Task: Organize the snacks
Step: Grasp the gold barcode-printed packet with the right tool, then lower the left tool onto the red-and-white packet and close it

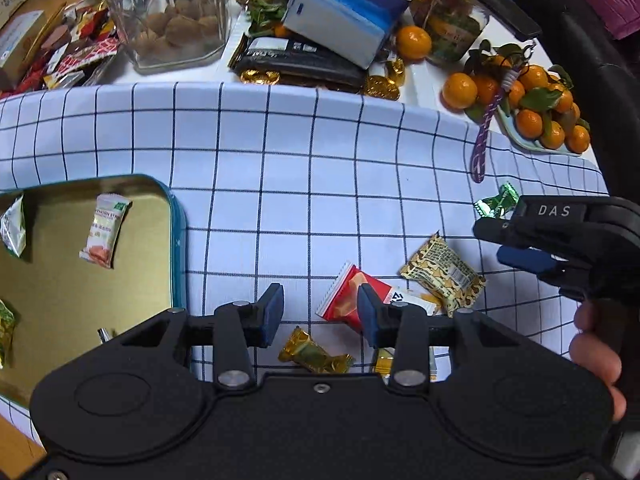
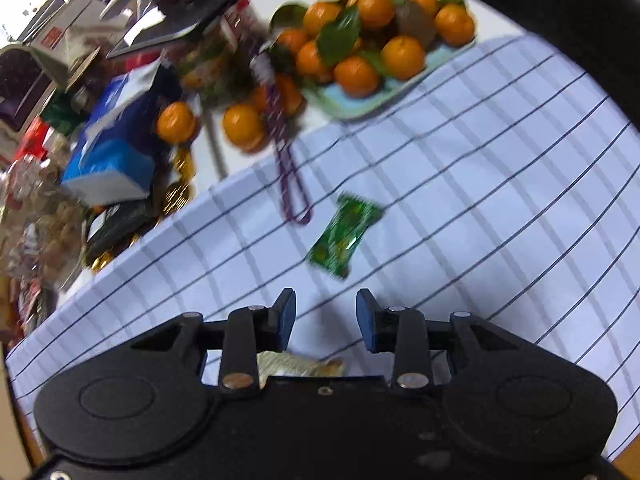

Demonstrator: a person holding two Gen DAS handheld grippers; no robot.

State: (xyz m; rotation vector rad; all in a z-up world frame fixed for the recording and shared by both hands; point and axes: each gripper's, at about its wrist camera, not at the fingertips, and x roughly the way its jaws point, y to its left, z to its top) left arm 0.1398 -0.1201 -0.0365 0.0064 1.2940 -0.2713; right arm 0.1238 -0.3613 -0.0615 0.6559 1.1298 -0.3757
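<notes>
In the left wrist view my left gripper (image 1: 320,312) is open and empty above the checked cloth. Just ahead of it lie a red snack packet (image 1: 346,300), a patterned yellow packet (image 1: 442,274) and a gold-wrapped candy (image 1: 314,354). The teal-rimmed tin (image 1: 176,220) at left holds several packets, one pink and white (image 1: 105,230). My right gripper (image 1: 492,240) comes in from the right, beside a green candy (image 1: 498,200). In the right wrist view my right gripper (image 2: 326,314) is open and empty, with the green candy (image 2: 342,236) just ahead on the cloth.
At the back stand a glass jar of cookies (image 1: 172,16), a blue tissue pack (image 1: 344,8), gold coins (image 1: 260,77), a plate of mandarins (image 1: 536,108) and a purple lanyard (image 1: 482,140). A pale wrapper (image 2: 296,364) lies under my right gripper.
</notes>
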